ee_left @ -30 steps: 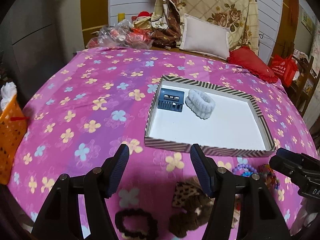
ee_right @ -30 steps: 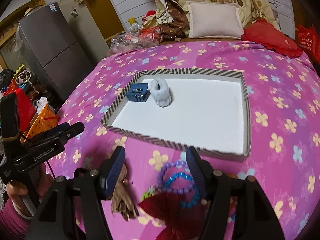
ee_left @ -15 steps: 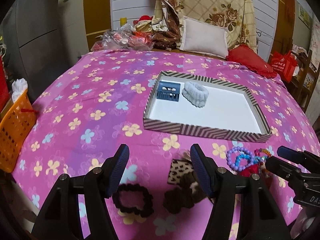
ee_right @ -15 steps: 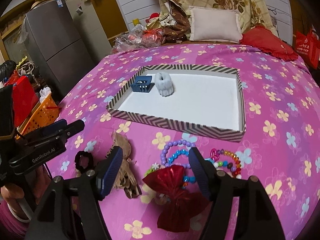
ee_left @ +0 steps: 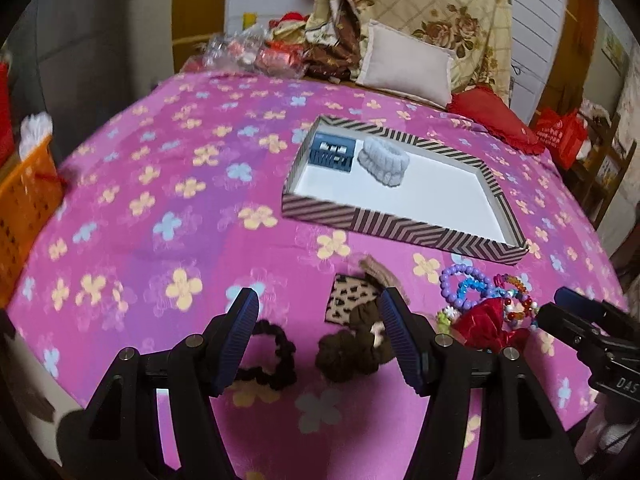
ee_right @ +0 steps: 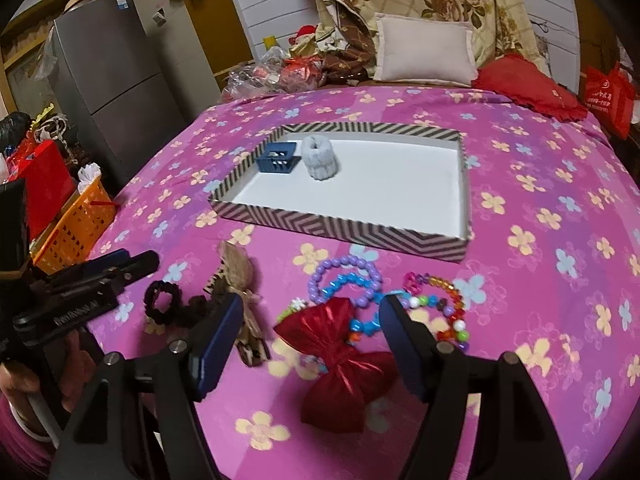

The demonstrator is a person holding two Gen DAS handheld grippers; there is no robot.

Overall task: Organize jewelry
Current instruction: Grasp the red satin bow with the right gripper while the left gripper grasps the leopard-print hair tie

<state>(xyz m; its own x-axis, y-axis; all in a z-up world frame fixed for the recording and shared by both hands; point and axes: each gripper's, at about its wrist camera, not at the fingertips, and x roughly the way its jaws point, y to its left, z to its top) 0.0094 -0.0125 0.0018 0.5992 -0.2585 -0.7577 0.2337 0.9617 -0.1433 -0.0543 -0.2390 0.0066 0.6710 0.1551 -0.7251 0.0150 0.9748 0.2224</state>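
A striped-rim white tray [ee_left: 400, 230] [ee_right: 340, 228] lies on the pink flowered bedspread and holds a blue box [ee_left: 332, 153] [ee_right: 278, 157] and a grey-white fluffy scrunchie [ee_left: 383, 162] [ee_right: 319, 158]. In front of it lie a black scrunchie [ee_left: 270, 356] [ee_right: 162, 302], a brown and leopard hair tie [ee_left: 354, 320] [ee_right: 236, 276], bead bracelets [ee_left: 476, 288] [ee_right: 348, 280] and a red bow [ee_left: 486, 324] [ee_right: 344, 352]. My left gripper [ee_left: 320, 336] is open above the black and brown hair ties. My right gripper [ee_right: 310, 344] is open above the red bow.
An orange basket [ee_left: 22, 200] [ee_right: 76, 226] stands off the bed's left side. Pillows [ee_left: 404, 66] [ee_right: 424, 54], a red cushion [ee_right: 528, 88] and plastic bags [ee_left: 248, 54] lie at the head of the bed. A grey fridge [ee_right: 104, 76] stands at the left.
Both grippers have pulled back and up from the tray, so more of the hair ties, bracelets and bow shows. Both stay open and empty.
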